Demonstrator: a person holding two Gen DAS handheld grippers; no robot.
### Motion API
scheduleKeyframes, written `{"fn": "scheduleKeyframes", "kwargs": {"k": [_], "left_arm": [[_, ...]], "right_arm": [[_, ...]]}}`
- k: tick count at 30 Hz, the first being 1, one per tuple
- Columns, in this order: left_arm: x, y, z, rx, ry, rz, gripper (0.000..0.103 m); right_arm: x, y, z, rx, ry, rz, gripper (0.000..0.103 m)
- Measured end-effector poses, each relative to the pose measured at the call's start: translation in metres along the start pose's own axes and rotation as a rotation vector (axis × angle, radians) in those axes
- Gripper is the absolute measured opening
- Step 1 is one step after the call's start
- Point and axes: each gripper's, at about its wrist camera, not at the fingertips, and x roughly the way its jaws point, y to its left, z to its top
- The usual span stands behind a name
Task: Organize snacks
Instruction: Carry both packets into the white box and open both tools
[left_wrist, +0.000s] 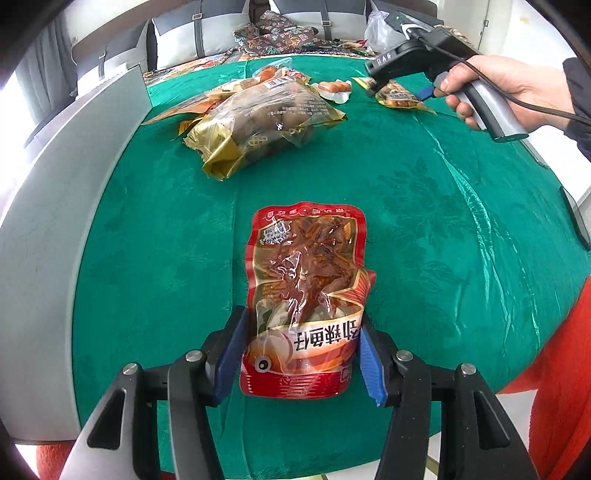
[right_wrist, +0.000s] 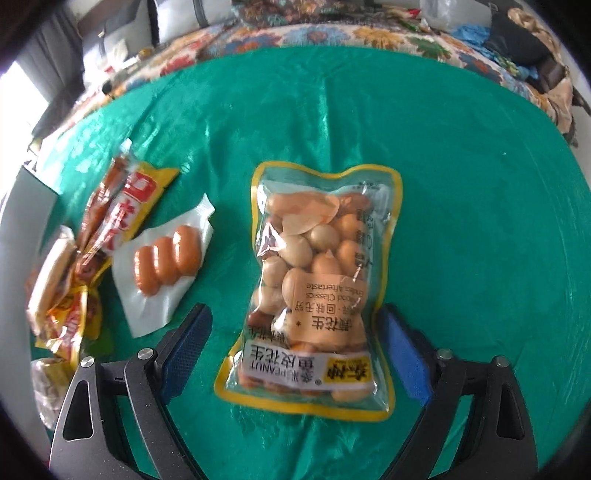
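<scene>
Nearby, sausage pack (right_wrist: 166, 258) beside peanuts (right_wrist: 314, 284)

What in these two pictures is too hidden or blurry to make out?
- Left wrist view: the red packet's lower sides, covered by the blue pads.
- Left wrist view: the orange bags behind the gold bag.
- Right wrist view: the snack pile at the left edge, blurred and cut off.
</scene>
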Motion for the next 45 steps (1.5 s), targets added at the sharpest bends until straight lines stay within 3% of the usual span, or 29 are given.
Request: {"fn": "scheduleKeyframes", "kwargs": {"k": [2,6,11,15,17,21,25,29,33,34,36,39,42,45], "left_arm": [[-0.001,0.001,-0.001,0.002,-0.005,-0.006,0.055],[-0.002,0.009,-0.002,-0.029,-0.016,-0.037,0.055],[-0.010,0.036,-0.010,-0.203,-0.033,-0.180,0.053],[-0.016,0.050,-0.015,-0.279,-0.052,-0.220,0.053],[-0.021,0.053,-0.014,-0.294,-0.066,-0.226,0.053],[-0.045,0.065,-0.009,-0.333,-0.117,-0.254,0.053],[-0.092,0.098,-0.004,-0.429,-0.205,-0.302,0.053],[-0.148,0.169,0.005,-0.516,-0.315,-0.214,0.053],[-0.179,0.239,0.009,-0.558,-0.340,-0.002,0.056],[-0.183,0.254,0.010,-0.564,-0.333,0.042,0.060],[-0.182,0.280,0.010,-0.572,-0.283,0.192,0.082],[-0.178,0.305,0.003,-0.574,-0.235,0.297,0.085],[-0.174,0.309,-0.010,-0.596,-0.235,0.303,0.085],[-0.173,0.297,-0.009,-0.580,-0.280,0.335,0.085]], "right_arm": [[-0.004,0.000,-0.001,-0.027,-0.003,-0.052,0.065],[-0.019,-0.010,-0.029,-0.052,0.027,-0.005,0.062],[-0.059,-0.028,-0.113,0.033,0.020,0.202,0.062],[-0.092,-0.051,-0.193,0.255,-0.025,0.445,0.062],[-0.100,-0.050,-0.217,0.329,-0.048,0.513,0.062],[-0.106,-0.032,-0.240,0.383,-0.063,0.609,0.062],[-0.121,0.017,-0.227,0.350,-0.053,0.714,0.062],[-0.147,0.092,-0.190,0.270,-0.074,0.861,0.062],[-0.176,0.218,-0.151,0.095,-0.065,0.991,0.062],[-0.179,0.240,-0.147,0.065,-0.062,1.006,0.062],[-0.185,0.297,-0.135,-0.016,-0.065,1.021,0.066],[-0.181,0.369,-0.119,-0.125,-0.060,0.953,0.082],[-0.181,0.380,-0.116,-0.158,-0.092,0.901,0.085],[-0.206,0.337,-0.125,-0.215,-0.191,0.819,0.085]]}}
